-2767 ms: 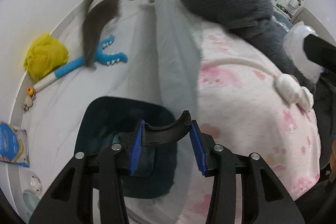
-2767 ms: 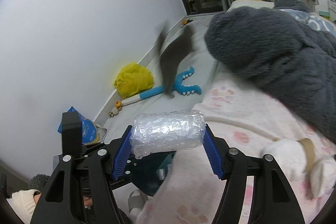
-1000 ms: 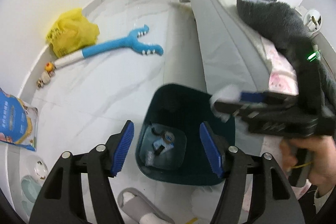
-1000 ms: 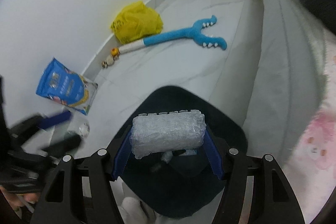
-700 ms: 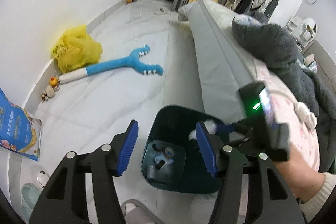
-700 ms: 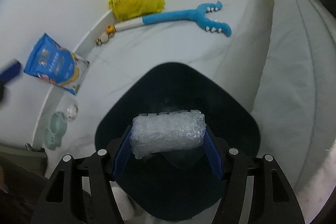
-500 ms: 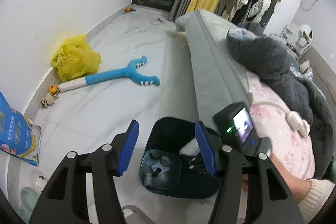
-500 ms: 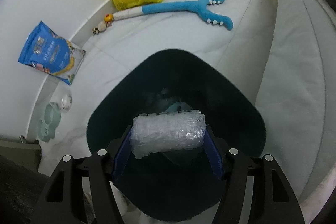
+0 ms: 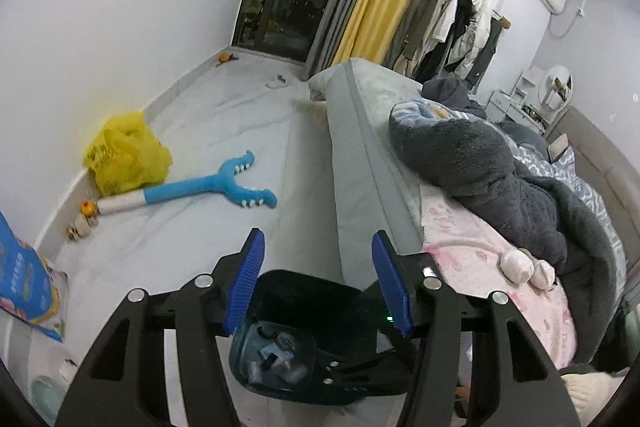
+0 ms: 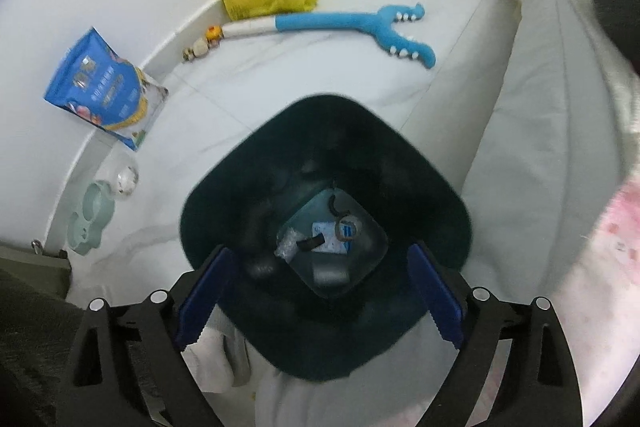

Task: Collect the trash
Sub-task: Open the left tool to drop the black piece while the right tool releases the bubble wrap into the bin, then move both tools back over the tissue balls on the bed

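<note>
A dark teal trash bin [image 10: 328,115] stands on the white floor beside the bed. Several bits of trash [image 10: 332,231] lie at its bottom, among them a scrap of bubble wrap [image 10: 286,245]. My right gripper [image 10: 320,251] hangs straight over the bin's mouth and points down into it. Its jaws are opening and nothing is between them. My left gripper [image 9: 318,243] is higher, above the near side of the bin [image 9: 304,287]. It stands open and holds nothing. In the left wrist view the right tool's black body shows over the bin.
A yellow plastic bag [image 9: 126,155] and a blue forked plush toy [image 9: 208,187] lie by the wall. A blue packet [image 10: 104,83] and a pale green bowl [image 10: 90,215] sit at the left. The bed [image 9: 360,167], with a pink blanket [image 9: 480,251] and a grey fleece [image 9: 460,155], fills the right.
The right jaws have spread and the bubble-wrap roll they held is gone from between them. The left gripper has risen and tipped up, so the bin sits lower in its view.
</note>
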The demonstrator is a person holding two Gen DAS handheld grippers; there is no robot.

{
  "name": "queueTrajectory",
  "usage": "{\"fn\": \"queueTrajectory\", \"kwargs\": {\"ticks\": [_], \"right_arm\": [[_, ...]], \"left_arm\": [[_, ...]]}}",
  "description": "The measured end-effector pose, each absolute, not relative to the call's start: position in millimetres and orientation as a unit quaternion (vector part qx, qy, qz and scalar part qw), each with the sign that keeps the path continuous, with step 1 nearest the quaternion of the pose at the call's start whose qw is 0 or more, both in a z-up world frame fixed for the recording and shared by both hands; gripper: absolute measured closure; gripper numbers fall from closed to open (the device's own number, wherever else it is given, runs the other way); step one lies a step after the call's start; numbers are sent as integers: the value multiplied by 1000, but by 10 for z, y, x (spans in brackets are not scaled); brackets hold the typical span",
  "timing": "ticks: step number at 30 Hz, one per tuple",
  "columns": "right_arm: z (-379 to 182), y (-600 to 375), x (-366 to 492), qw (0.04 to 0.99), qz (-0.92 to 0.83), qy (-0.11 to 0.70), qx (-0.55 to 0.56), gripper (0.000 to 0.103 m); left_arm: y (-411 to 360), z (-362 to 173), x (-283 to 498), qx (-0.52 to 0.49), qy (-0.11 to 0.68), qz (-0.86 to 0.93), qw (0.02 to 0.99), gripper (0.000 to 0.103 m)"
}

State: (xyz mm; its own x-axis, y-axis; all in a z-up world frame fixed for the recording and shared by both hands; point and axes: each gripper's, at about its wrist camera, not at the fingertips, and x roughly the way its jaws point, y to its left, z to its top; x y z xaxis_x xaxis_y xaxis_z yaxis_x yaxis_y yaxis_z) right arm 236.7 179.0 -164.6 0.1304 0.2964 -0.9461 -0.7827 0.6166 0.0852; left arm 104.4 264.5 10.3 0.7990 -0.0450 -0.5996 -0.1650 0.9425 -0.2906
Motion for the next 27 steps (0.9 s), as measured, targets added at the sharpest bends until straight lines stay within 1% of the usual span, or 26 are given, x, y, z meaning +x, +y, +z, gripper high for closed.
{"fn": "queueTrajectory", "kwargs": {"ticks": [9,14,21,27], "right_arm": [[-1022,1277,2398,761,394,486,-170,8],[-796,930,2418,783,390,462,-149,8],[-431,413,2399,826,370,402,-143,8],[-260,-101,2466,852,338,376,-134,8]], "left_arm": [[2271,237,1203,-161,309,15,937,45],[2006,291,1307,-152,306,1,940,45],[1628,285,1470,-149,311,-28,938,44],[1315,281,1600,-144,313,-50,937,43]]}}
